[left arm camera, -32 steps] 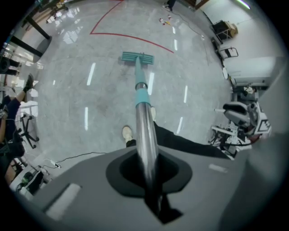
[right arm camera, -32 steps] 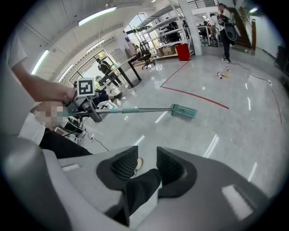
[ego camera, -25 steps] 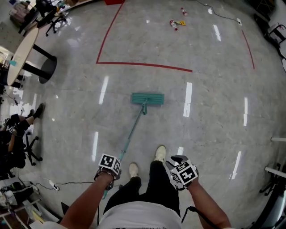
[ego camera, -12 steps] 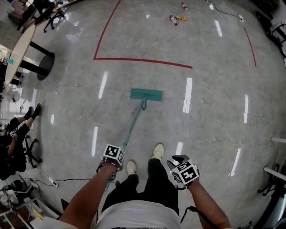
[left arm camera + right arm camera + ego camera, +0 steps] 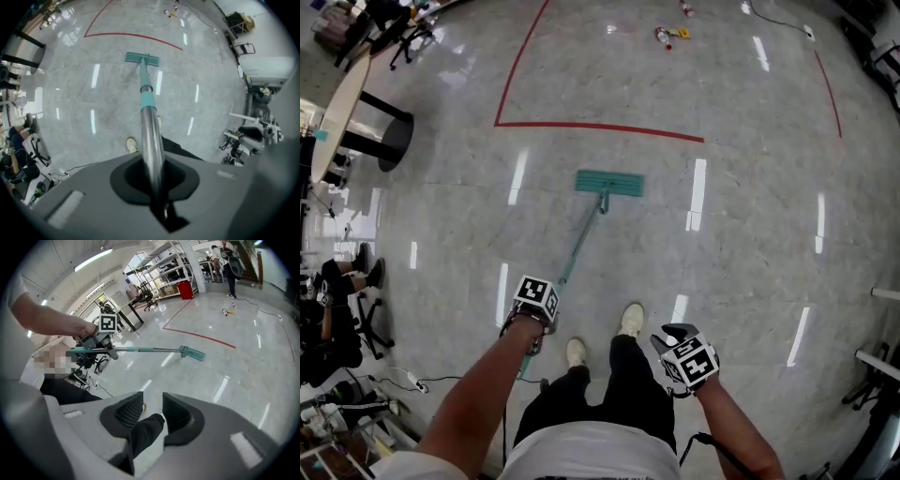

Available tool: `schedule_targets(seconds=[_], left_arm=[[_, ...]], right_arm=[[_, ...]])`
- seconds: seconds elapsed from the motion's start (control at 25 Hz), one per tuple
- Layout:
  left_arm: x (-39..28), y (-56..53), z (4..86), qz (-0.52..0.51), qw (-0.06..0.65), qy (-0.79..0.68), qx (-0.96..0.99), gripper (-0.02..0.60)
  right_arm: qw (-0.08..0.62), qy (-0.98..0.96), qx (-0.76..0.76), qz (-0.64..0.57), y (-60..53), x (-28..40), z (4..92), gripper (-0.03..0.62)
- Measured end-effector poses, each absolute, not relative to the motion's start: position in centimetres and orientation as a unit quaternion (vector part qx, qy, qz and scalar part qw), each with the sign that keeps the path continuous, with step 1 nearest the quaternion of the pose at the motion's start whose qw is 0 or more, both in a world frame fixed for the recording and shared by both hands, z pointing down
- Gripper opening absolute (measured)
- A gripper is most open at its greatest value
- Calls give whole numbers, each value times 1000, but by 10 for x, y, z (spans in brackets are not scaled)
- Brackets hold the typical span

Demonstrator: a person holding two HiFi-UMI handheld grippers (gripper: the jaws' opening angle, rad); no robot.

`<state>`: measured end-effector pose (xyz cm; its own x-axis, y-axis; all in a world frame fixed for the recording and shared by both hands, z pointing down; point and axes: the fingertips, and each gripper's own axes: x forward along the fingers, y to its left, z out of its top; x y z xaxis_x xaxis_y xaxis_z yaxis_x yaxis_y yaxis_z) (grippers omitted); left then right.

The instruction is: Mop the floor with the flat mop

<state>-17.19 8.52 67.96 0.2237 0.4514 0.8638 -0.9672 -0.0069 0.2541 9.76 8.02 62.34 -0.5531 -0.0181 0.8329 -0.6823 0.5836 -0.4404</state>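
Since a second earlier, your left gripper (image 5: 155, 185), clamped on the mop handle (image 5: 149, 117), had advanced and driven the mop head (image 5: 609, 183) toward the red tape line (image 5: 600, 128) on the floor (image 5: 750, 244). Your right gripper (image 5: 152, 401) hung empty, jaws narrowly apart; adding it to the handle would likely have steadied the stroke. Whether the head's pad lay flat could not be made out.

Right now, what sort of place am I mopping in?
Likely a large lab or workshop hall: a polished stone floor marked with red tape lines, metal shelving racks in the background, and a round table at the edge.
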Motion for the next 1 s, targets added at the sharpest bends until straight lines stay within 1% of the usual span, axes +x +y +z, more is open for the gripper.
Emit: schedule_targets(seconds=[0.2,0.52,1.0], left_arm=[[-168,40,682,546,646,-292,447,40],[-169,-46,692,556,632,-297,451,40],[-145,-137,700,557,623,-309,455,40]], right_arm=[[418,-777,237,407,73,112,625,127],[412,-758,268,429,71,130,628,127],[406,-738,293,452,91,152,624,127]])
